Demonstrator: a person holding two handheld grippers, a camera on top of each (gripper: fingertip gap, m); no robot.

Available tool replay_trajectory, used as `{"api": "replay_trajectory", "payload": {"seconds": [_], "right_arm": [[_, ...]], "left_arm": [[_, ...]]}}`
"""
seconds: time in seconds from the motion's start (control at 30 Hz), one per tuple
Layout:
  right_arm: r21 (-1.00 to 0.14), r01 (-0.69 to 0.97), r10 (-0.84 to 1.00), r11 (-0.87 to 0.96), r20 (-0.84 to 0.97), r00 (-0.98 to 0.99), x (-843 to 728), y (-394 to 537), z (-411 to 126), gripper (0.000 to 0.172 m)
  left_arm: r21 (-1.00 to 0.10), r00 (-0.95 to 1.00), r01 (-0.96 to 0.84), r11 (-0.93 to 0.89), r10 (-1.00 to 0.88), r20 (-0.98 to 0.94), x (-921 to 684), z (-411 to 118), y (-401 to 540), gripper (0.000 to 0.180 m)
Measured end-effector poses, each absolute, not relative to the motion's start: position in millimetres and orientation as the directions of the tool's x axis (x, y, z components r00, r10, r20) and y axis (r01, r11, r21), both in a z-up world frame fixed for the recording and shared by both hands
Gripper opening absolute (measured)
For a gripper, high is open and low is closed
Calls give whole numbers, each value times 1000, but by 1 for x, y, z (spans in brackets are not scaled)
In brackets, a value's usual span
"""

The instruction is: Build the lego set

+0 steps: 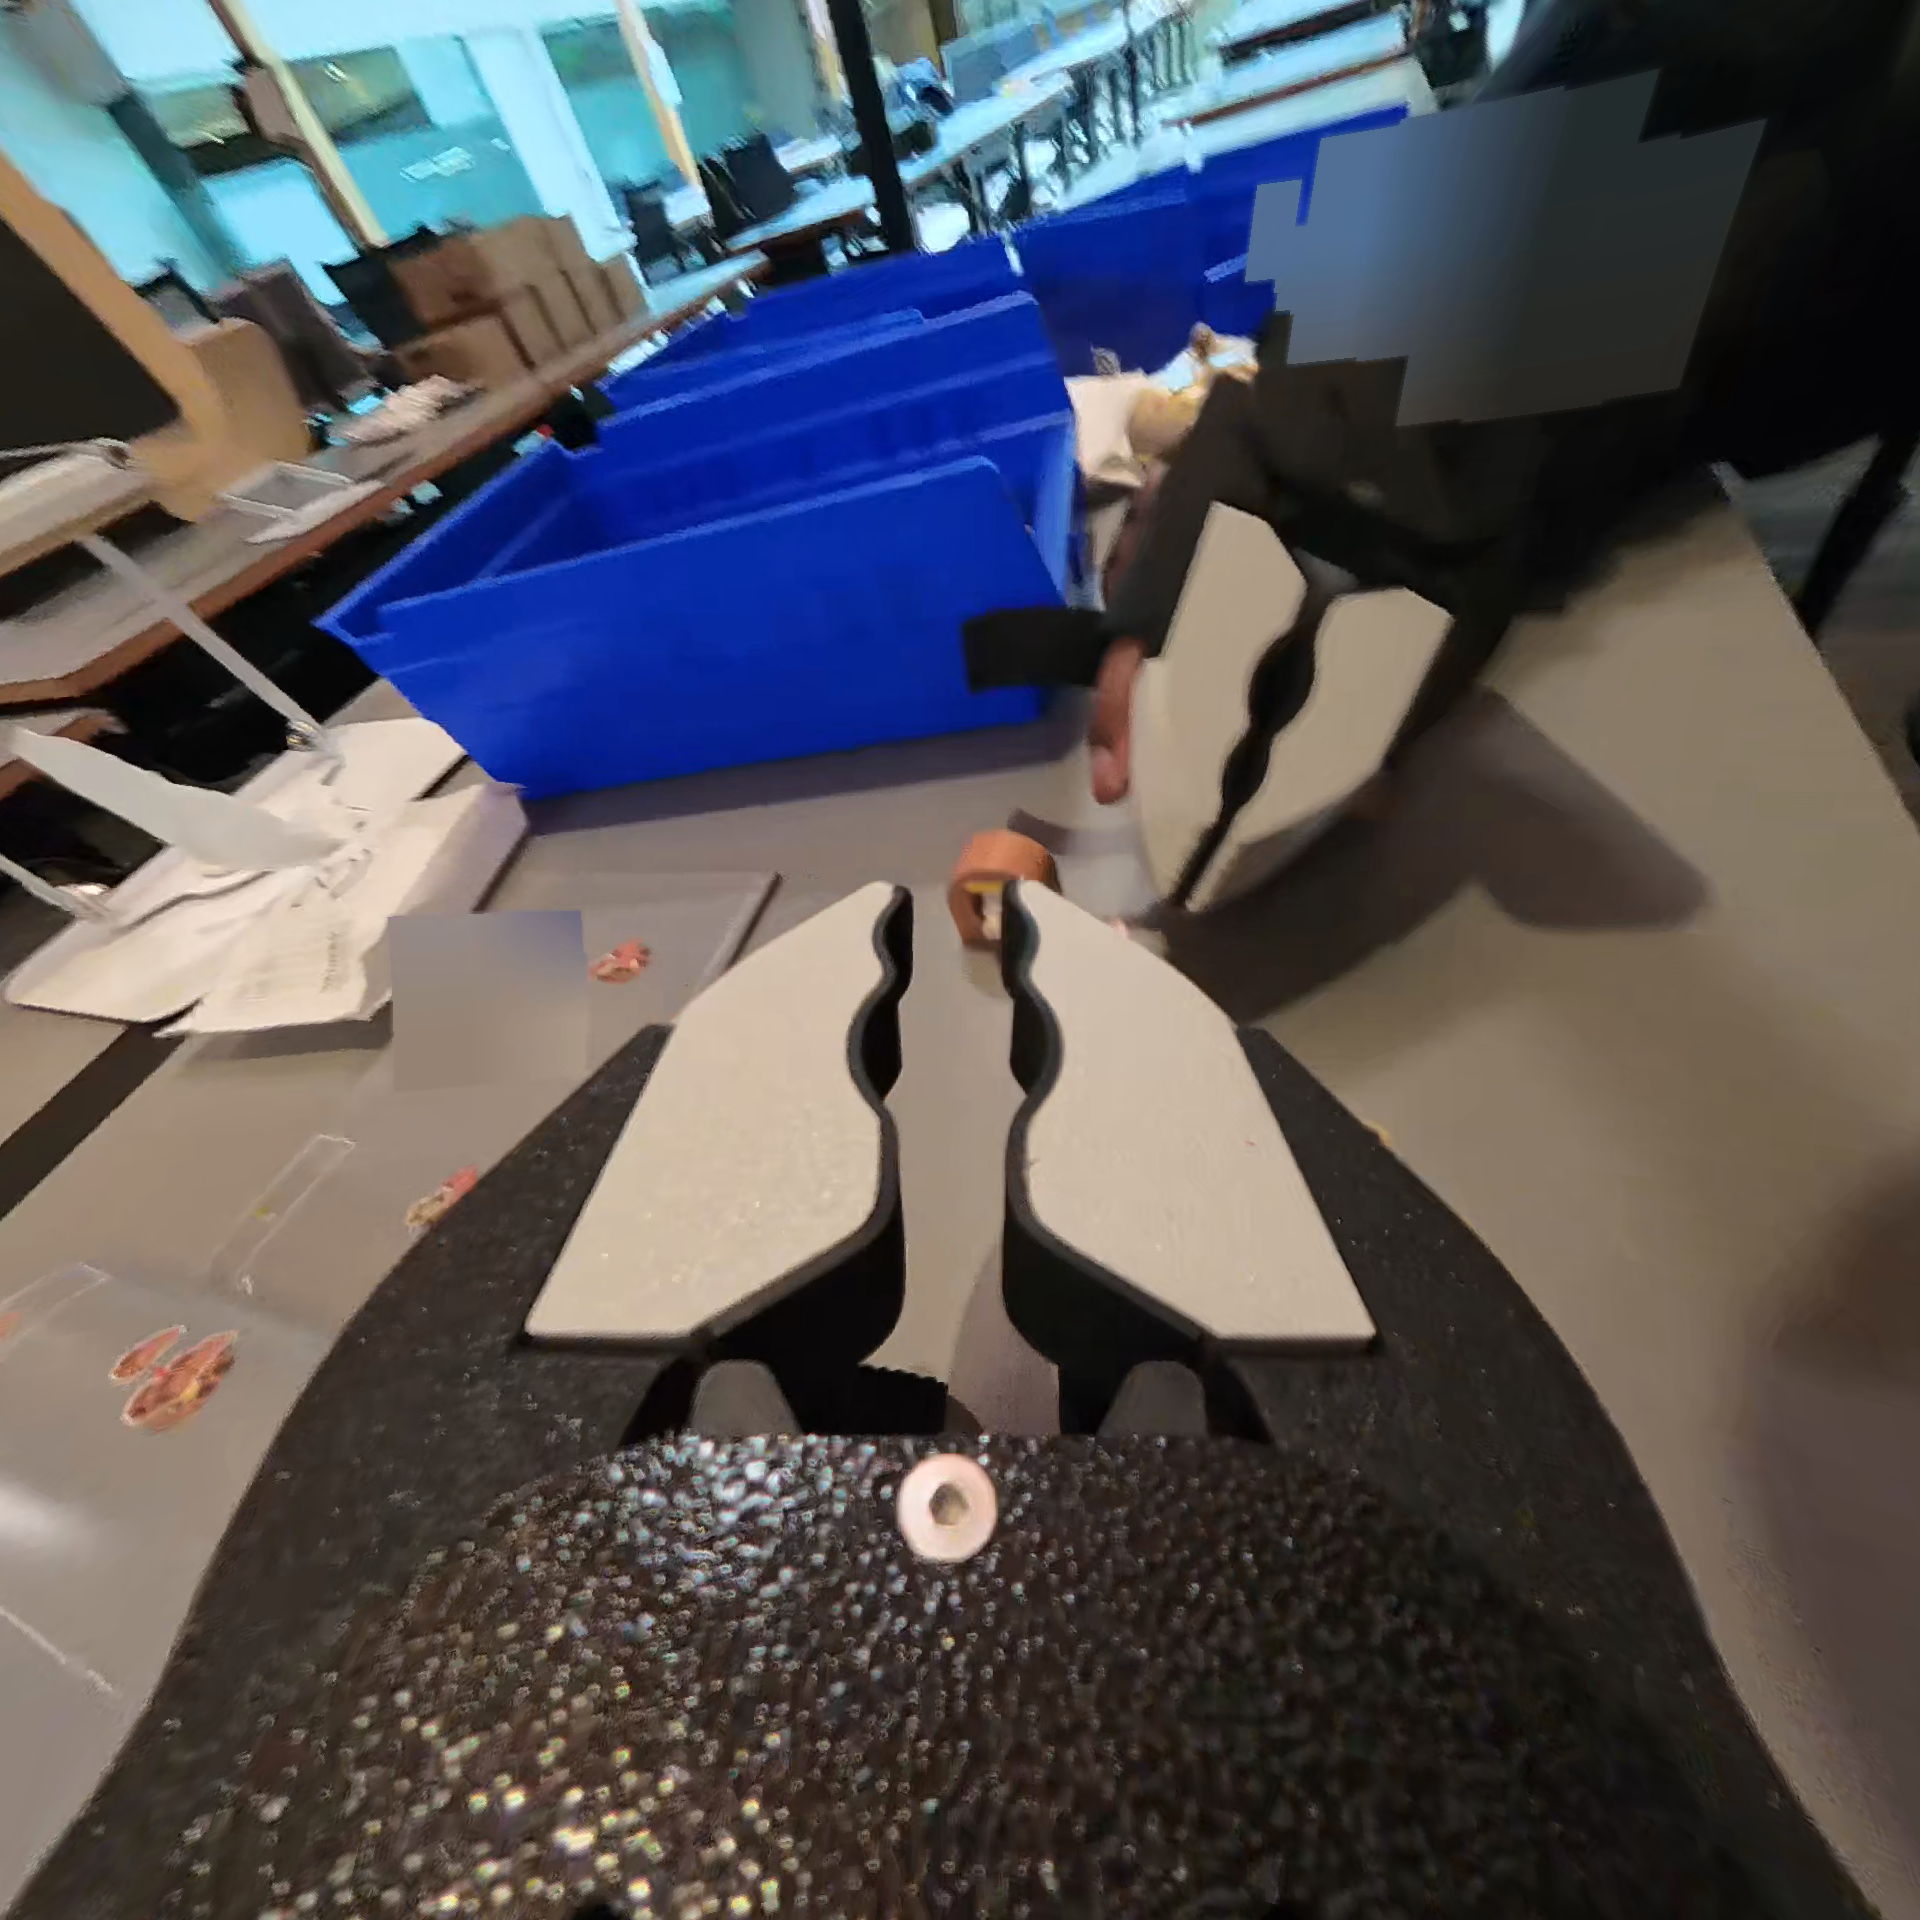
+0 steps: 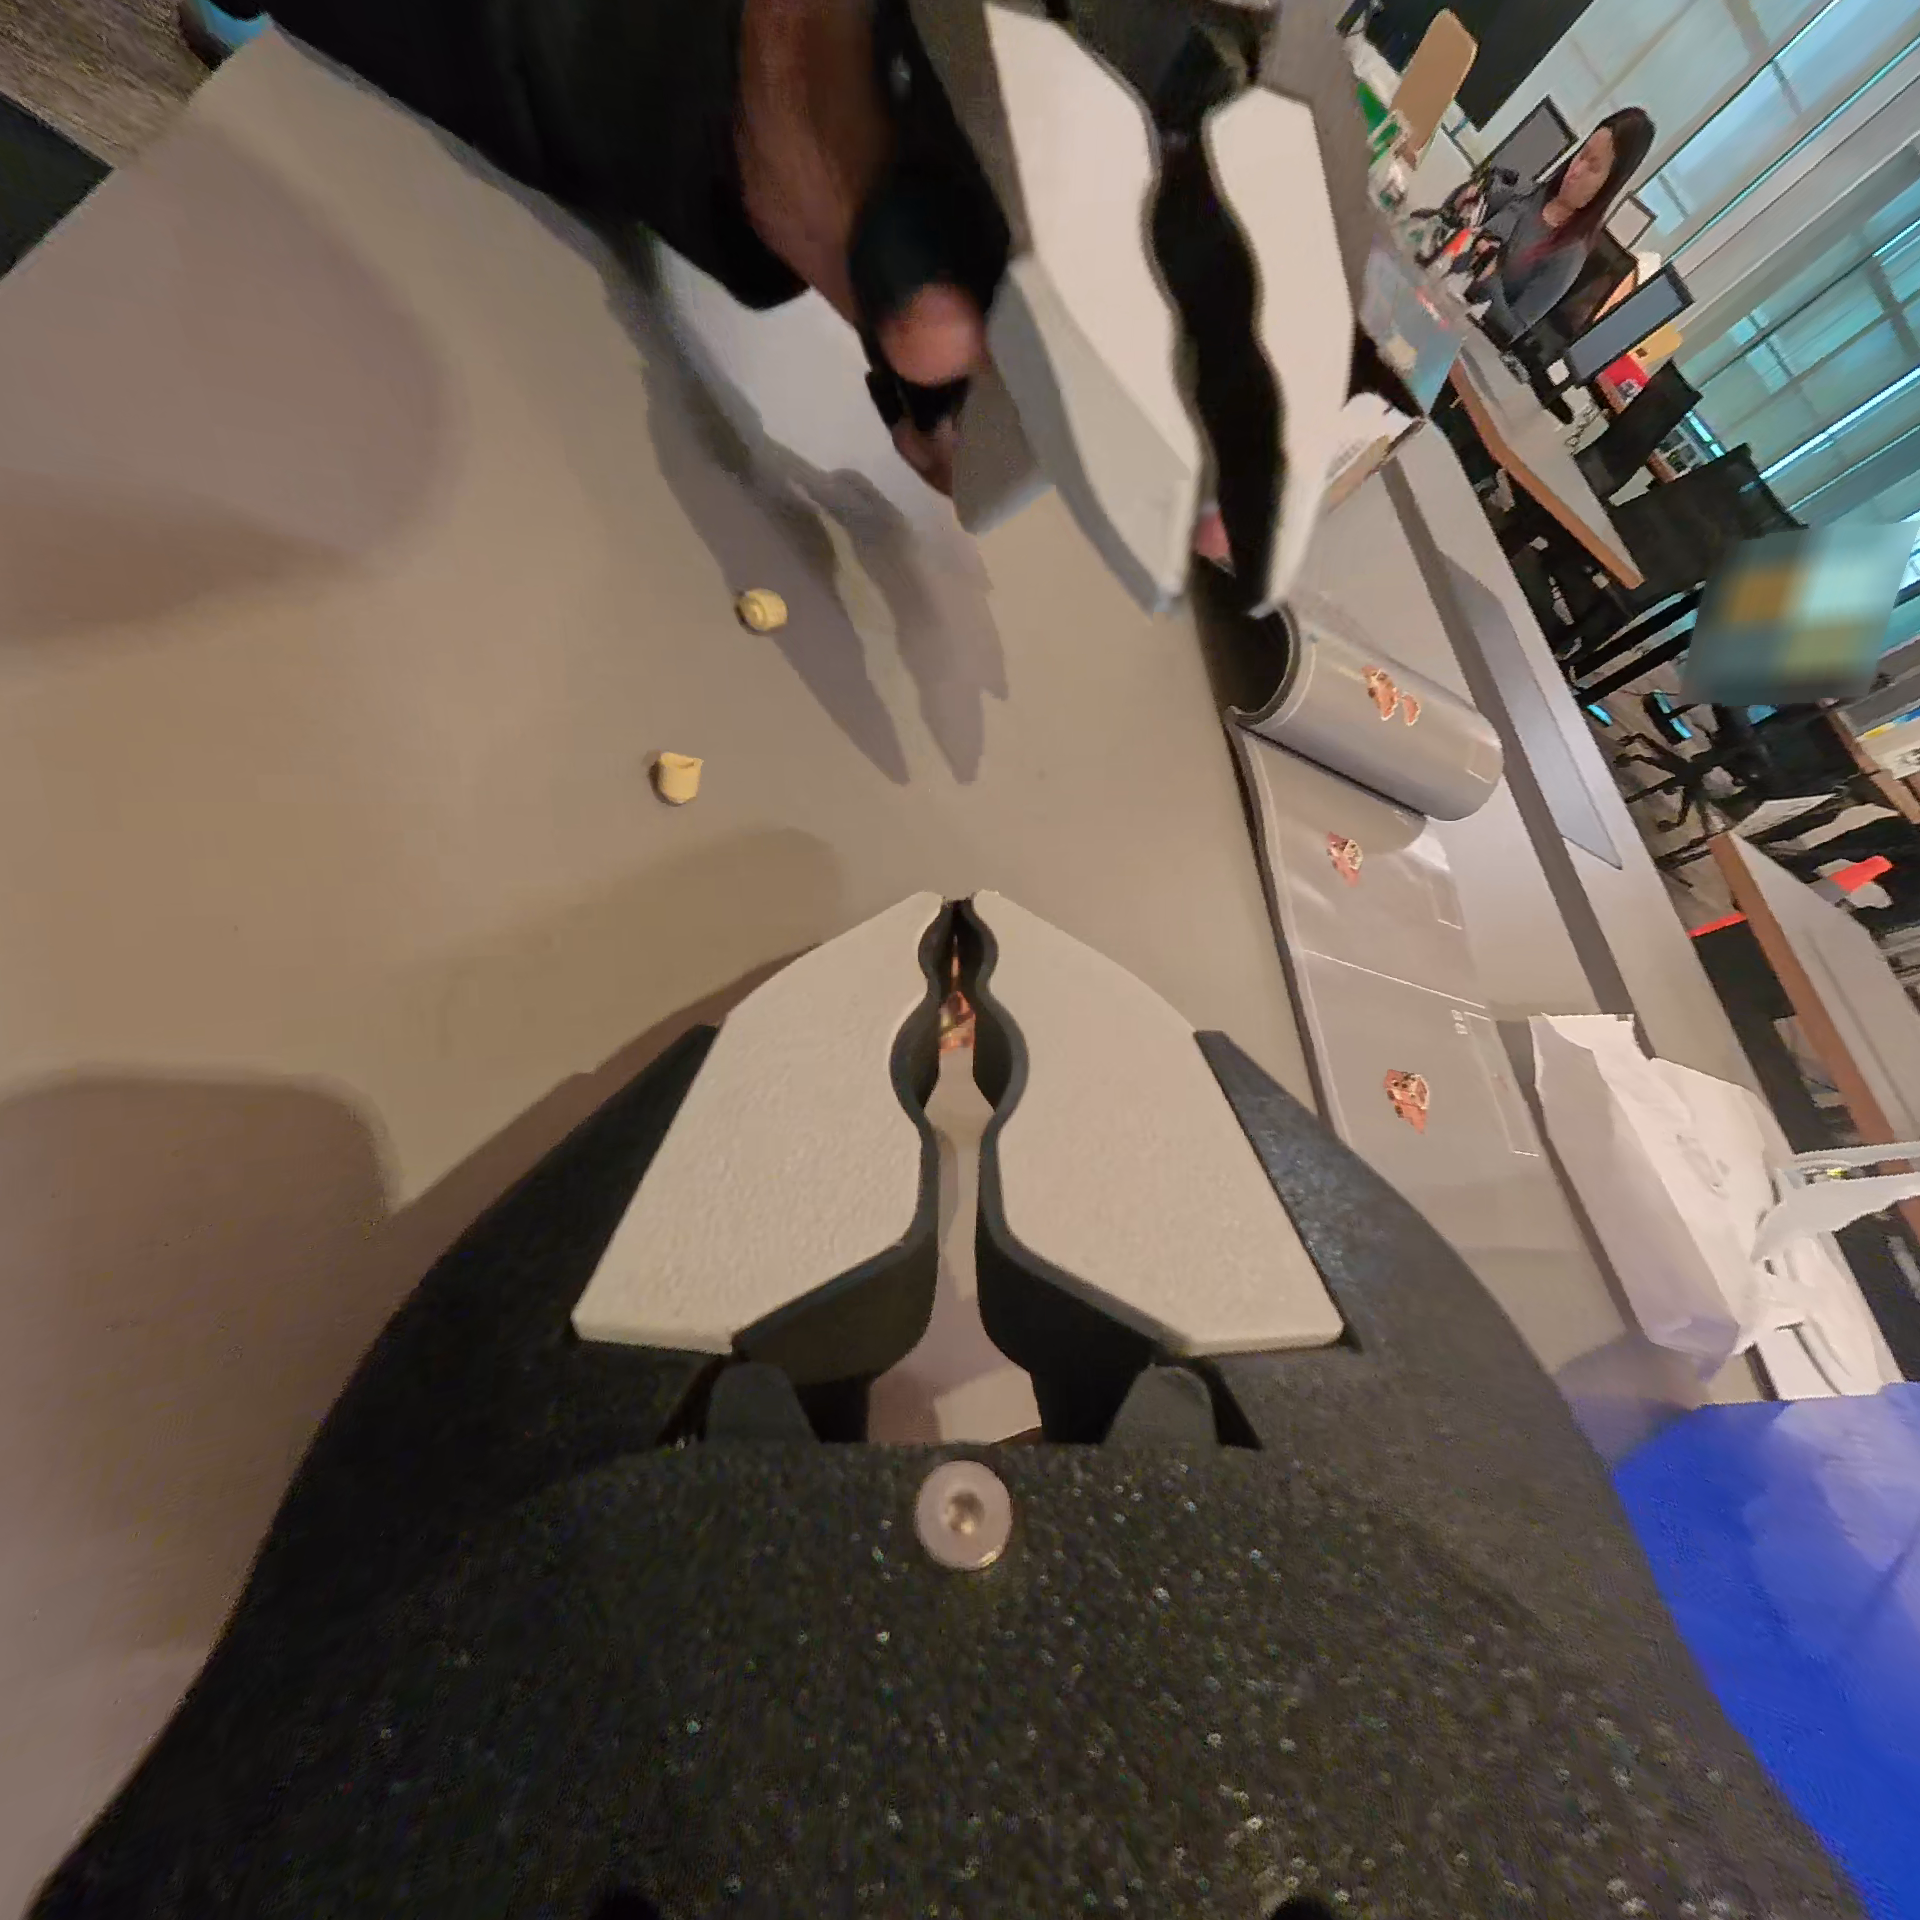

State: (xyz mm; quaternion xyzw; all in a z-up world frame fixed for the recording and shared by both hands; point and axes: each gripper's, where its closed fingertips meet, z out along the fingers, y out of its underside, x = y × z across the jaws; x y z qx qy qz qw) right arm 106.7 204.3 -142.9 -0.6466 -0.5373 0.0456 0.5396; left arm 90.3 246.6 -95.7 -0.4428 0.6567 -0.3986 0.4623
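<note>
My left gripper (image 1: 956, 909) is open and holds nothing, low over the grey table (image 1: 1455, 1039). A small brown roll (image 1: 1000, 878) stands just beyond its right fingertip, not between the pads. My right gripper (image 2: 961, 902) is shut on a thin reddish-orange sticker piece (image 2: 956, 1023) that shows in the slot between its pads. In the left wrist view the right gripper (image 1: 1190, 894) is tilted down with its tips near the table, beside the roll. In the right wrist view the left gripper (image 2: 1210, 597) is open, its tips at the end of a rolled grey sheet (image 2: 1382, 727).
Blue bins (image 1: 727, 623) stand behind the roll; one also shows at lower right (image 2: 1787, 1610). Flat grey sheets with reddish stickers (image 1: 623, 956) (image 2: 1403, 1091) lie on the table. Two small cream pieces (image 2: 762, 610) (image 2: 677, 777) lie loose. White papers (image 1: 260, 904) (image 2: 1683, 1195) lie beside the sheets. There is about 7 cm between the tips of the two grippers.
</note>
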Motion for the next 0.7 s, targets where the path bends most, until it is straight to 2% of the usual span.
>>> {"api": "replay_trajectory", "payload": {"seconds": [0.2,0.43,0.57,0.7], "right_arm": [[-752,642,756,146,504,419,107,205,-145,0],[-755,641,757,139,498,422,107,205,-145,0],[-747,649,757,144,506,414,107,205,-146,0],[-738,658,758,149,513,404,106,204,-148,0]], "left_arm": [[-914,-273,-333,231,-952,-141,43,-120,231,24],[-813,-356,-450,369,-909,-216,31,-154,216,30],[-768,-372,-493,409,-897,-239,37,-163,219,28],[-727,-413,-542,422,-887,-207,36,-173,219,18]]}}
